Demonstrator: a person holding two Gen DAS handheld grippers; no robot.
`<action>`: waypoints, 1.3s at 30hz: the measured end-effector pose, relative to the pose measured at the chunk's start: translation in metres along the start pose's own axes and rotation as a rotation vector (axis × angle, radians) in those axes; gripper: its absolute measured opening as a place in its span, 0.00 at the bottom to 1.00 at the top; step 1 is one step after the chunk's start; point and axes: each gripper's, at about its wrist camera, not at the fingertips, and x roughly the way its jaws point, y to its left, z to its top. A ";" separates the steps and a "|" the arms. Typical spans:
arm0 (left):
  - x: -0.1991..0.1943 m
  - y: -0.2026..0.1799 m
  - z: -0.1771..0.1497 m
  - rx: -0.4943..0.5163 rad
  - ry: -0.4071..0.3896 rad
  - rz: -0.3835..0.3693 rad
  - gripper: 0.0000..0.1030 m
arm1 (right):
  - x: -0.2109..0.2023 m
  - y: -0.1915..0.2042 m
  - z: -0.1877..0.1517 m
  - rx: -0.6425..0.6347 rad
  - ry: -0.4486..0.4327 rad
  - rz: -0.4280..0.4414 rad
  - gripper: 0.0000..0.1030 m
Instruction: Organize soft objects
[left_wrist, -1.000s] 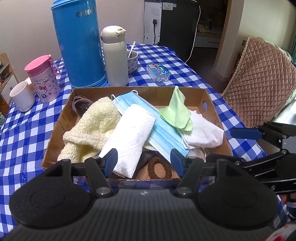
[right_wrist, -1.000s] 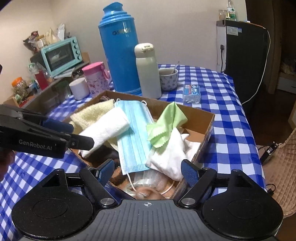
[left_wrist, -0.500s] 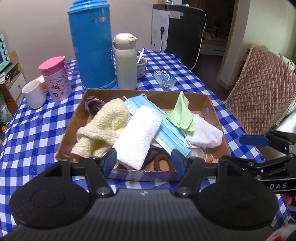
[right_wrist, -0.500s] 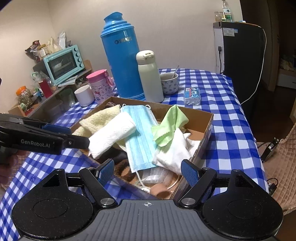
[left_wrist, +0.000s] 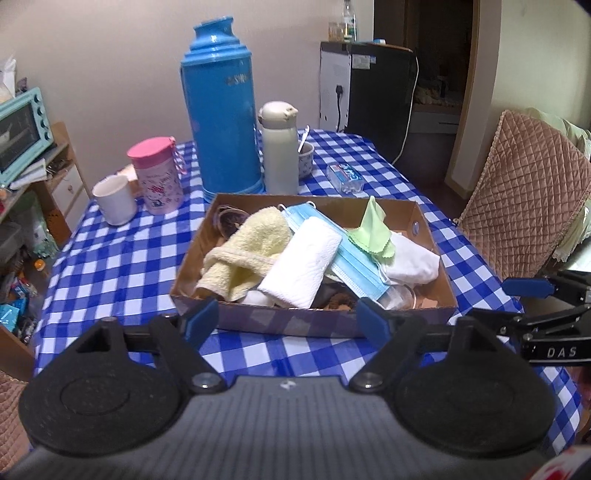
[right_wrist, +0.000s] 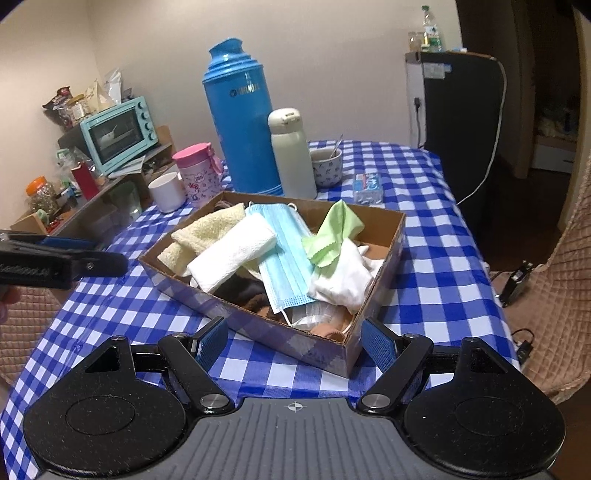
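Where checked tablecloth spreads, a cardboard box sits.

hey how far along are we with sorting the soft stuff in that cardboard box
Nothing looks sorted yet. The yellow towel, white towel, blue face mask, green cloth and white cloth lie jumbled together in the cardboard box. Nothing is in hand: the left gripper and right gripper are both open and empty, short of the box. All the picking and arranging remains.
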 end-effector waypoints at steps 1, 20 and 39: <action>-0.005 0.001 -0.002 0.002 -0.008 0.006 0.80 | -0.004 0.003 -0.001 0.001 -0.008 -0.004 0.77; -0.125 0.031 -0.078 -0.009 0.040 -0.009 0.80 | -0.092 0.097 -0.045 0.115 0.025 -0.066 0.77; -0.220 0.053 -0.160 -0.021 0.101 -0.030 0.80 | -0.161 0.193 -0.116 0.118 0.096 -0.087 0.77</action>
